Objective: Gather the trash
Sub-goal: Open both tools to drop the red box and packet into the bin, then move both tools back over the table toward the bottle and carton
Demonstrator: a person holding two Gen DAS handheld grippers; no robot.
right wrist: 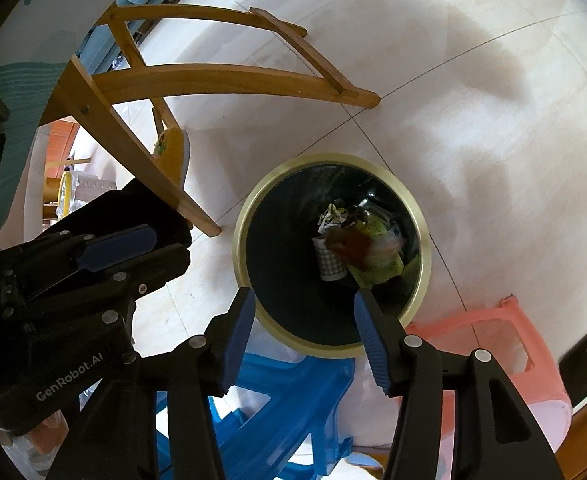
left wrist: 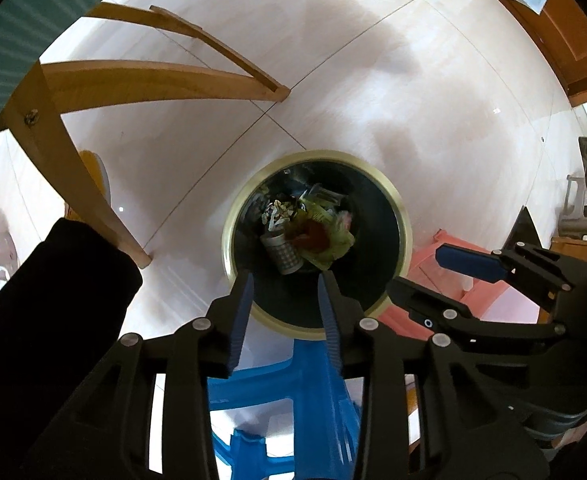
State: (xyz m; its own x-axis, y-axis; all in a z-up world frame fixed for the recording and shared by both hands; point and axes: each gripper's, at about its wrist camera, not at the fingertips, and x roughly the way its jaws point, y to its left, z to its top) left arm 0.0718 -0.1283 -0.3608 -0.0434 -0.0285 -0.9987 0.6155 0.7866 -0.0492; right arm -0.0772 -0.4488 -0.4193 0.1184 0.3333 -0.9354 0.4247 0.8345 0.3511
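Black bin (left wrist: 377,216) already holds trash (left wrist: 313,236); both claws, left (left wrist: 286,280) and right (right wrist: 301,300), hang open, empty; lowering risks clipping the rim.

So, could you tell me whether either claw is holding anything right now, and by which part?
Nothing is held. The left claw and right claw both stand open and empty above the trash bin; the trash lies inside it.
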